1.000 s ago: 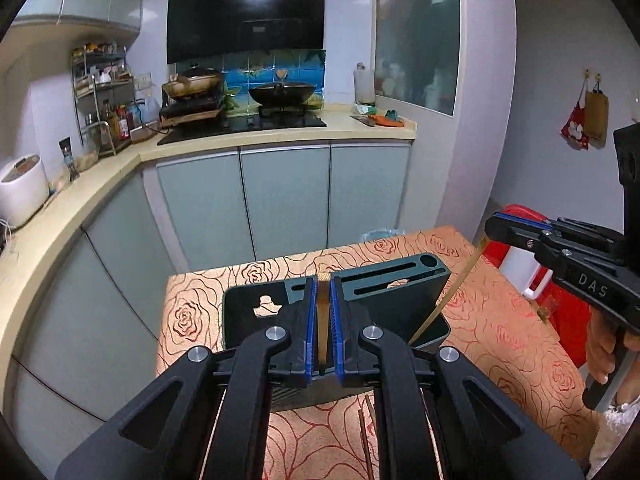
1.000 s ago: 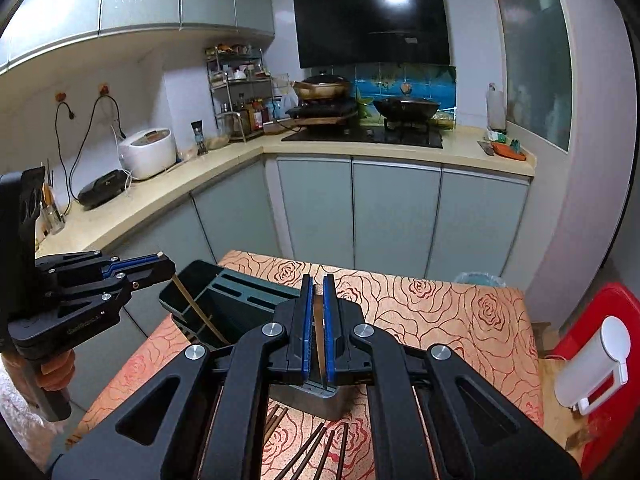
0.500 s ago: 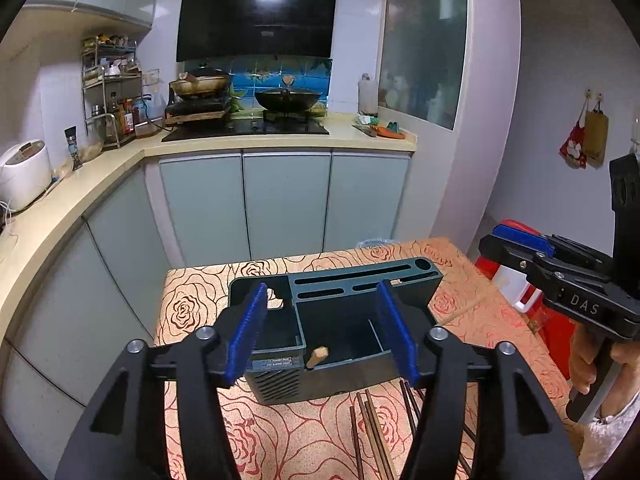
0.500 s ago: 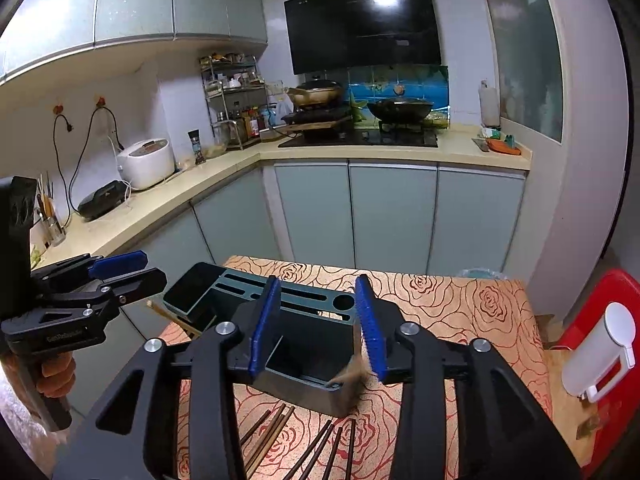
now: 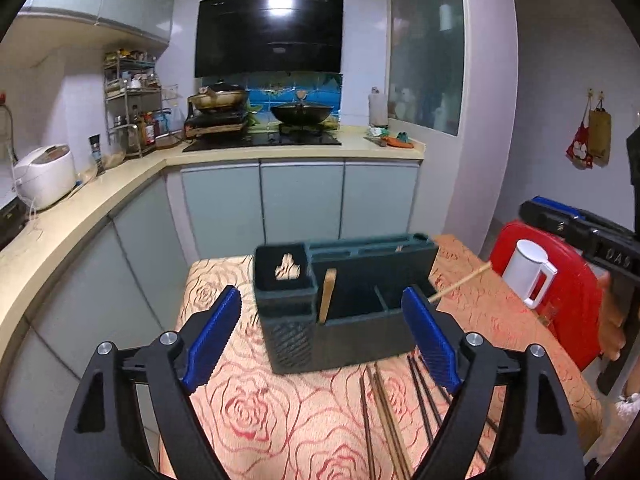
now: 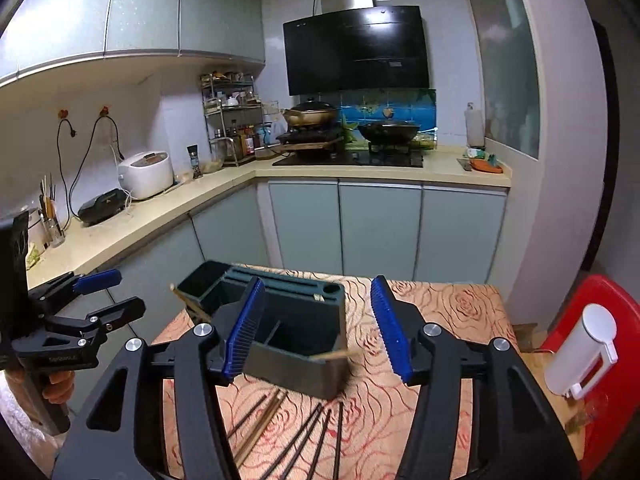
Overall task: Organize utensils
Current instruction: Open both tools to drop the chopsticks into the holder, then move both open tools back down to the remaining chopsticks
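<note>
Between and beyond both jaw pairs stands the holder (image 5: 344, 304). Left gripper (image 5: 320, 340) and right gripper (image 6: 318, 328) spread wide, empty. Two light chopsticks (image 5: 326, 294) lean inside; dark chopsticks (image 6: 304, 440) below the jaws remain unsorted. Judged early-to-mid task.

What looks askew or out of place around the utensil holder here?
One light wooden chopstick lies tilted across the near right corner of the dark utensil holder, its end poking out over the rim rather than standing inside. Several chopsticks remain loose on the rose-pattern tablecloth in front of it.
</note>
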